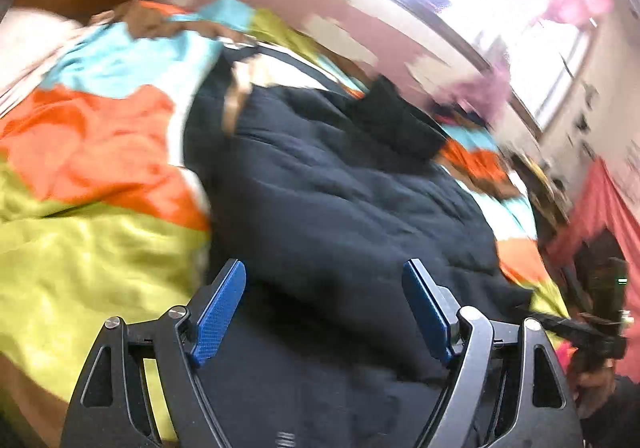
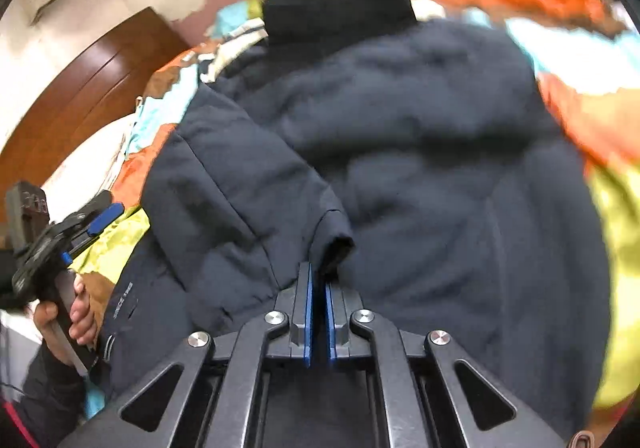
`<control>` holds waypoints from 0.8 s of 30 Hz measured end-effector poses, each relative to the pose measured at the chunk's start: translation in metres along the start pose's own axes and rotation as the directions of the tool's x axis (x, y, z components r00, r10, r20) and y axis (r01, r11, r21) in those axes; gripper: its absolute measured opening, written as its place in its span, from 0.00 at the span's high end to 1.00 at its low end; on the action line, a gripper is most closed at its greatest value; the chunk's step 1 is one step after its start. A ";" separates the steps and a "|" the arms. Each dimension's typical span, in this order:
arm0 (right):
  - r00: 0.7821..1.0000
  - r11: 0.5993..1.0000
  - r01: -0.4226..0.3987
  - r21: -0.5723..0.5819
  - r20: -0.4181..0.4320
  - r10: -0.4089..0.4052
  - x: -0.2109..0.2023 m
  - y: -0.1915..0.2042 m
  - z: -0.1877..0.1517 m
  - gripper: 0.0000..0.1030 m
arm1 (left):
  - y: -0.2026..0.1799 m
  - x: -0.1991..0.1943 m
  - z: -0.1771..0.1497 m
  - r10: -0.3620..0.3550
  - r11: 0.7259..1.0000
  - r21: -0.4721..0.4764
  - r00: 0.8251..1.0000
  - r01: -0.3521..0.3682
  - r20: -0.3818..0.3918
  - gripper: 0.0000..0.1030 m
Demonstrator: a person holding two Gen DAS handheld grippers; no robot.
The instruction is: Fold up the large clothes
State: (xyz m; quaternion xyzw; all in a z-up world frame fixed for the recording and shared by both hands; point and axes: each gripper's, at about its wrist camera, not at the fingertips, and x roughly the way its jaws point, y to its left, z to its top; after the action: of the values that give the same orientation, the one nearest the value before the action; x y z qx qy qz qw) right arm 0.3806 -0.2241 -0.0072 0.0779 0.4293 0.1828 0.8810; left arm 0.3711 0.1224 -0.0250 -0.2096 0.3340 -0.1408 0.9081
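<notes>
Lying spread on a multicoloured bedspread (image 1: 92, 151) is one dark navy padded jacket (image 2: 420, 151). The left gripper (image 1: 324, 312) hangs wide open over it, gripping nothing. The right gripper (image 2: 318, 300) is pinched shut just beside the cuff (image 2: 334, 244); only the right view shows that folded sleeve and the left hand (image 2: 76, 312).

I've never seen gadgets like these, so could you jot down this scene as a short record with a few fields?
garment: dark padded jacket, lying on the bedspread
surface: multicoloured bedspread in orange, lime and light blue
folded part: sleeve lies across the jacket's body
left gripper: open, nothing between its pads
right gripper: shut, at the sleeve cuff; blur hides whether it pinches fabric
</notes>
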 end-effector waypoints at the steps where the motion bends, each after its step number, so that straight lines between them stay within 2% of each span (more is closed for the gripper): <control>1: 0.999 0.999 0.025 -0.024 0.034 -0.024 -0.007 0.001 0.009 0.95 | 0.010 -0.002 0.000 0.004 1.000 -0.025 1.000 -0.004 0.007 0.27; 4: 0.988 0.996 0.089 -0.030 0.130 -0.085 -0.024 -0.011 0.047 0.95 | 0.032 -0.004 0.002 0.033 0.996 -0.088 0.999 -0.033 0.007 0.27; 8: 0.958 0.975 0.219 -0.041 0.198 -0.207 -0.020 -0.034 0.090 0.95 | 0.038 -0.006 0.007 0.060 0.997 -0.053 0.998 -0.060 0.001 0.27; 11: 0.938 0.954 0.296 -0.051 0.203 -0.281 0.001 -0.055 0.105 0.94 | 0.030 0.008 0.010 0.059 0.998 -0.023 0.998 -0.060 -0.022 0.27; 14: 0.937 0.948 0.319 -0.007 0.150 -0.314 0.039 -0.077 0.104 0.89 | 0.018 0.030 0.021 0.054 0.998 -0.011 0.997 -0.055 -0.045 0.27; 15: 0.931 0.939 0.341 0.040 0.125 -0.343 0.050 -0.089 0.101 0.82 | 0.013 0.038 0.024 0.058 0.998 0.000 0.997 -0.058 -0.054 0.27; 16: 0.927 0.934 0.349 0.073 0.121 -0.356 0.055 -0.093 0.103 0.71 | 0.005 0.045 0.028 0.064 0.998 0.023 0.996 -0.063 -0.062 0.27; 17: 0.920 0.929 0.352 0.114 0.138 -0.366 0.056 -0.100 0.099 0.64 | -0.007 0.053 0.031 0.077 0.995 0.076 0.995 -0.071 -0.067 0.27; 19: 0.903 0.920 0.369 0.133 0.183 -0.388 0.052 -0.100 0.096 0.31 | -0.023 0.069 0.031 0.121 0.982 0.158 0.989 -0.108 -0.079 0.27; 21: 0.893 0.931 0.351 0.100 0.262 -0.365 0.041 -0.089 0.088 0.28 | -0.039 0.089 0.028 0.126 0.968 0.230 0.985 -0.096 -0.120 0.27; 23: 0.910 0.955 0.295 0.038 0.294 -0.293 0.038 -0.075 0.084 0.28 | -0.051 0.109 0.026 0.102 0.963 0.265 0.982 -0.056 -0.162 0.27; 24: 0.933 0.973 0.231 -0.018 0.287 -0.216 0.041 -0.067 0.080 0.28 | -0.053 0.117 0.026 0.105 0.963 0.263 0.981 -0.059 -0.164 0.27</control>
State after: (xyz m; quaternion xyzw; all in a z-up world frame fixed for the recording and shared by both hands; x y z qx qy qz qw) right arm 0.4835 -0.2687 -0.0072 0.0313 0.3001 0.0794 0.9501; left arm 0.4683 0.0373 -0.0463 -0.0629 0.4005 -0.1629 0.8995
